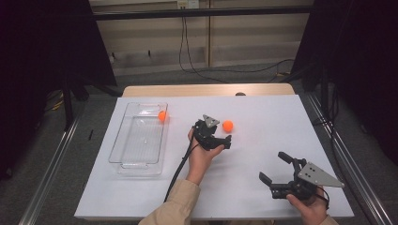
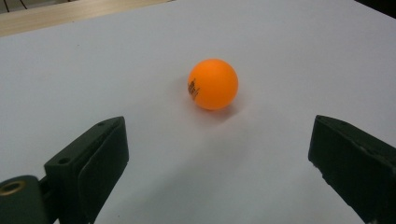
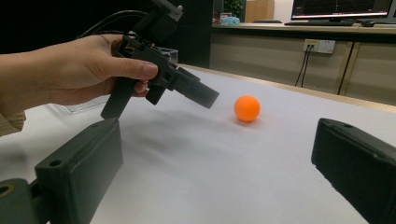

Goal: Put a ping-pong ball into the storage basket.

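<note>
right gripper (image 1: 273, 167) agape, left gripper (image 1: 224, 139) (wide) near orange ball (image 1: 227, 125)

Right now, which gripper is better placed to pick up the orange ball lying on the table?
Left. The left gripper is open, close to the orange ball and aimed at it. The right gripper, also open, sits much farther off near the table's front edge.

white table (image 1: 263, 154), orange ball (image 1: 227, 125), clear tray (image 1: 123, 161)

Your orange ball (image 2: 213, 84) lies free on the white sheet, just ahead of your left gripper (image 2: 219, 158), centred between its spread jaws, small dark print facing that gripper's left jaw.
</note>
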A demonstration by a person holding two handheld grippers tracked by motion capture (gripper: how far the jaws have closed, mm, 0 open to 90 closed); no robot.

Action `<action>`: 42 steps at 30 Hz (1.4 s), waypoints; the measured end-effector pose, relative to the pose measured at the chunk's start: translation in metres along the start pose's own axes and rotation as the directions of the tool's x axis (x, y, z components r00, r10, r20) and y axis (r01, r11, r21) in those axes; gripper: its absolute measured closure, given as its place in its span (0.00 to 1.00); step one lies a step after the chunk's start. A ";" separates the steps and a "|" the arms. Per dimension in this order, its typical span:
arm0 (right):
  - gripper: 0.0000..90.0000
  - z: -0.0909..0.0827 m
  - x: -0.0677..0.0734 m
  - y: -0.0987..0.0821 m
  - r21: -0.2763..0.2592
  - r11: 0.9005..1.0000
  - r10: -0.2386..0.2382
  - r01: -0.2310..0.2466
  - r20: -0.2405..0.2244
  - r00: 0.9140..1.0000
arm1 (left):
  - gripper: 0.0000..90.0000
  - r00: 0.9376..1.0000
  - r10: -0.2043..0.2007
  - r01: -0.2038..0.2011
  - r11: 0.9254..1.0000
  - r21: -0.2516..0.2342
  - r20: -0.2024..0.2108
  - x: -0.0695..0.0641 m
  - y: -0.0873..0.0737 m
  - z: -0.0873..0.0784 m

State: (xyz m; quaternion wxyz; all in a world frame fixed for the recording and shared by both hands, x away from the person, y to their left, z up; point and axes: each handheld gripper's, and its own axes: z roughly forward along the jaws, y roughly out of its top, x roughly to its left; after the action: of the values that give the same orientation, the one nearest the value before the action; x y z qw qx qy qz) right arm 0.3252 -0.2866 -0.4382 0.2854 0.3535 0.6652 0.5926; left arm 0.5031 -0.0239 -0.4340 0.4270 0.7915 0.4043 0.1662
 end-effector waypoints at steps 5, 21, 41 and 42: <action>0.02 0.000 0.001 0.000 0.002 1.000 -0.006 0.006 -0.004 1.000 | 0.05 1.000 0.007 -0.007 1.000 0.004 0.002 -0.001 0.002 0.001; 0.02 0.000 0.000 0.000 0.007 1.000 -0.012 0.012 -0.003 1.000 | 0.06 1.000 0.015 -0.015 1.000 -0.008 -0.010 -0.001 0.004 0.011; 0.02 0.000 0.000 0.000 0.003 1.000 -0.003 0.003 -0.001 1.000 | 0.06 1.000 0.010 -0.010 1.000 0.004 -0.007 -0.001 0.005 0.021; 0.02 -0.001 0.000 0.000 0.004 1.000 -0.002 0.002 -0.004 1.000 | 0.06 1.000 0.002 -0.002 1.000 -0.006 -0.007 -0.003 0.006 0.022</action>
State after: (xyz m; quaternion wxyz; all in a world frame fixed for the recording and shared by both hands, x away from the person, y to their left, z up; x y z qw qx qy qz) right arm 0.3247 -0.2870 -0.4381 0.2840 0.3522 0.6673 0.5916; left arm 0.5180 -0.0399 -0.4421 0.4277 0.7902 0.4046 0.1704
